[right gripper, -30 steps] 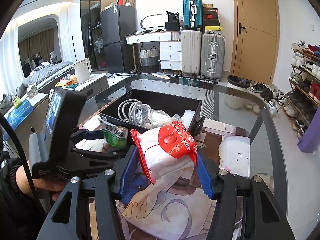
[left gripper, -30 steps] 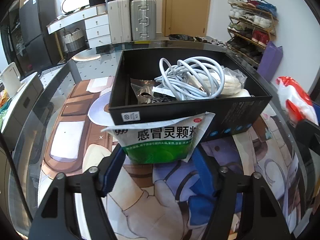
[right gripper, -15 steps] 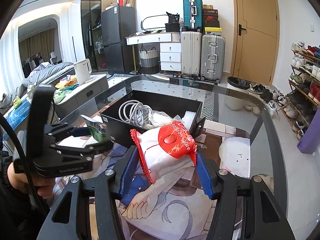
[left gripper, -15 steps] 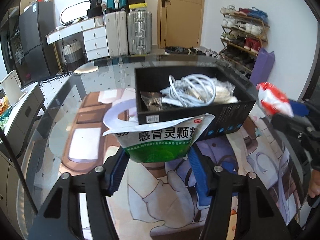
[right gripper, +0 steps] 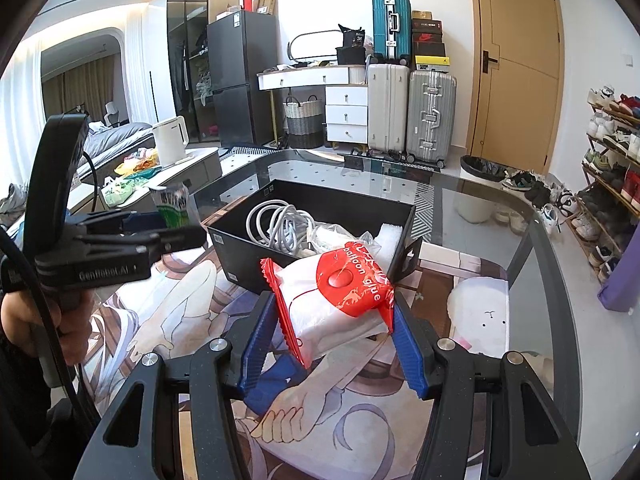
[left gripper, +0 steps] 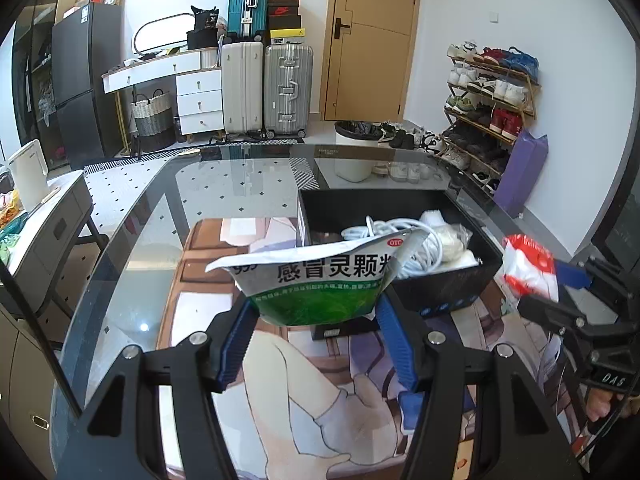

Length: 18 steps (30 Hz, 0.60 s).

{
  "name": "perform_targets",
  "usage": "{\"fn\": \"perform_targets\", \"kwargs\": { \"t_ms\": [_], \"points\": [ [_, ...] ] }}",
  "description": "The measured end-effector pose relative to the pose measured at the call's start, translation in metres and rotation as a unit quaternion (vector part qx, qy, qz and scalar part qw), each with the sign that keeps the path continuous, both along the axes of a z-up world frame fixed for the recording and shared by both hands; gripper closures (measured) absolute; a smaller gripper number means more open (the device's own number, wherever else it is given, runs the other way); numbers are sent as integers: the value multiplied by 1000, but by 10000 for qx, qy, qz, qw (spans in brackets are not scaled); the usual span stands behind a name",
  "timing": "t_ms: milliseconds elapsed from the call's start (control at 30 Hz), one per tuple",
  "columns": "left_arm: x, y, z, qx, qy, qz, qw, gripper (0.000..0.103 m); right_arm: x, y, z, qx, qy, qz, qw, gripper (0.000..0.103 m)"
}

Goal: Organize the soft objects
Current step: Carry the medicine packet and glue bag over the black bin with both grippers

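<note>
Green/wht sachet (left gripper: 320, 284); red/wht packet (right gripper: 340, 300); blk box (right gripper: 248, 252)

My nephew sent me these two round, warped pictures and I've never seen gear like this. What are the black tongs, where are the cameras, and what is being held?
A person holds a trigger-worked clamp in each hand, each with its own wide-angle camera. In the left view, the left gripper clasps a green-and-white medicine sachet; its jaws have just closed a little on it. In the right view, the right gripper holds a red-and-white packet. Ahead, a black box with a white cable sits on a glass table.
</note>
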<state>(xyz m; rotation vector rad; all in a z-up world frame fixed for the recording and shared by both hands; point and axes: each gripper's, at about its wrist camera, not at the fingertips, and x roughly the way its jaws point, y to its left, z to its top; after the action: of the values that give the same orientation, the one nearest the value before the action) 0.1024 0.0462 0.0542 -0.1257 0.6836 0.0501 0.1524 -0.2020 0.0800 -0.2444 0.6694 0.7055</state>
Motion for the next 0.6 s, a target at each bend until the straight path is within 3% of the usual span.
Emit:
{"fn": "perform_targets", "kwargs": {
  "t_ms": [600],
  "points": [
    [29, 3, 21, -262, -175, -163, 9994, 43, 25, 21, 21, 108, -275, 58, 9995, 46]
  ]
}}
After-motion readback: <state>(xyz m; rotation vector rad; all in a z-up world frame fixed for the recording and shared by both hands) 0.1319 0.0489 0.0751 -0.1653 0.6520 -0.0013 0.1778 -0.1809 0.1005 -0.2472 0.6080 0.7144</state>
